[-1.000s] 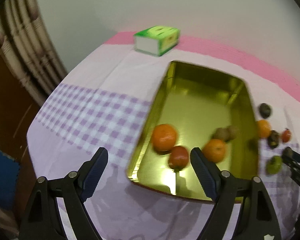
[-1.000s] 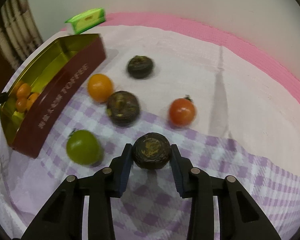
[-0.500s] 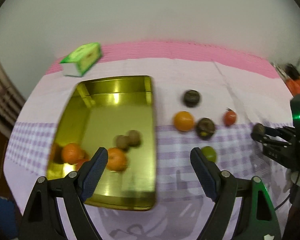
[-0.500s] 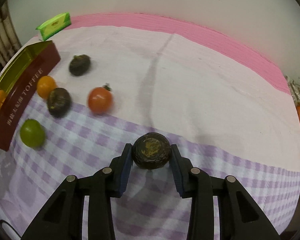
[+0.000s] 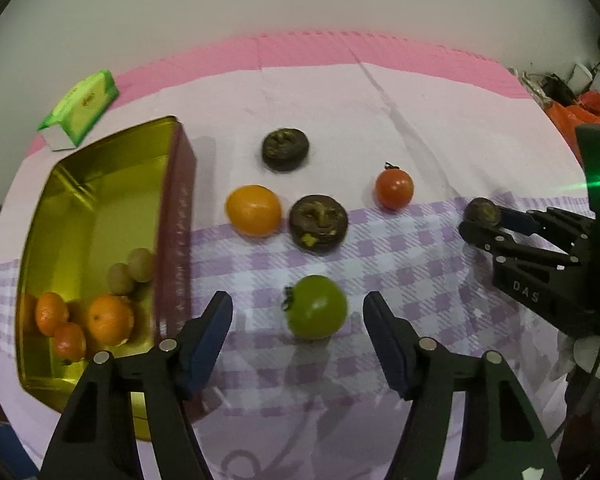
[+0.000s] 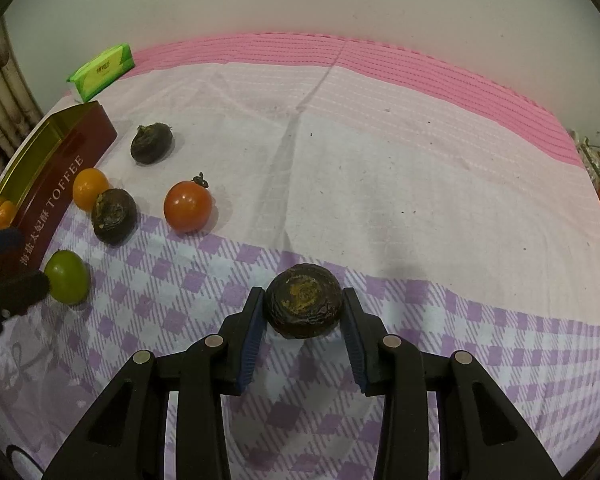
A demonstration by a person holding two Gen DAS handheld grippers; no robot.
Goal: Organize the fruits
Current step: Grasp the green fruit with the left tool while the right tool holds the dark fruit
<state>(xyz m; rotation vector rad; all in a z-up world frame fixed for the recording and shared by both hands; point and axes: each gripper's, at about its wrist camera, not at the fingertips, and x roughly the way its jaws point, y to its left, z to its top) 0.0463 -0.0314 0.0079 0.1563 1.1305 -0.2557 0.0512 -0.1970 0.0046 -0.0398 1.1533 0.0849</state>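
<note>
Fruits spread over the checked cloth (image 5: 420,248) on the table, from left to right: in the gold tin (image 5: 96,208) at far left, three oranges (image 5: 110,320) and small brown fruits (image 5: 130,270) gathered at the near end; just beside the tin's dark red wall, an orange fruit (image 5: 253,210) touching a dark brown fruit (image 5: 318,223), with another dark fruit (image 5: 285,149) farther back. Green tomato (image 5: 316,312) lying near the left tongs (image 5: 298,320), just ahead of the wide-open jaws, nothing gripped, nothing between. Red tomato (image 5: 394,189) apart to the right. Farthest right, a dark wrinkled fruit (image 6: 305,306) clamped between both pads of the right tongs (image 6: 304,320), above the cloth. Green tissue pack (image 5: 80,108) behind the tin.
</note>
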